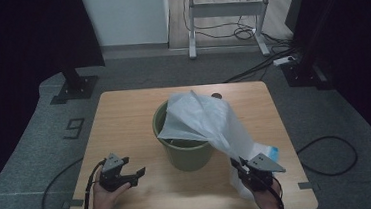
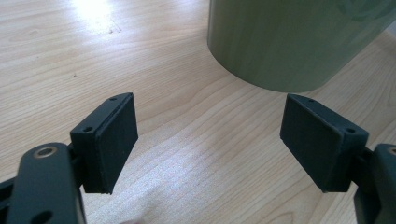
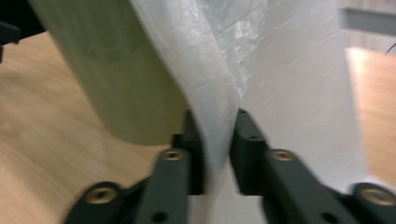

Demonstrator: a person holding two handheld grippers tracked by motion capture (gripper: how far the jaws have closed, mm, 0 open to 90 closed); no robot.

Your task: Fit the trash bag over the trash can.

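A green bin (image 1: 185, 152) stands upright in the middle of the wooden table (image 1: 124, 119). A white plastic bag (image 1: 202, 118) lies draped over its rim and slopes down to the right. My right gripper (image 1: 239, 164) is near the table's front right edge, shut on the bag's lower end. In the right gripper view the jaws (image 3: 217, 140) pinch the thin film of the bag (image 3: 285, 84) just beside the bin's wall (image 3: 126, 79). My left gripper (image 1: 139, 174) rests low at the front left, open and holding nothing. In the left gripper view the gripper (image 2: 210, 140) points at the bin's base (image 2: 289, 42).
More white plastic and a blue-edged piece (image 1: 272, 153) lie on the table behind the right gripper. A small dark grommet (image 1: 216, 95) sits at the table's far side. Cables (image 1: 328, 156) run over the floor, with a desk frame (image 1: 226, 11) at the back.
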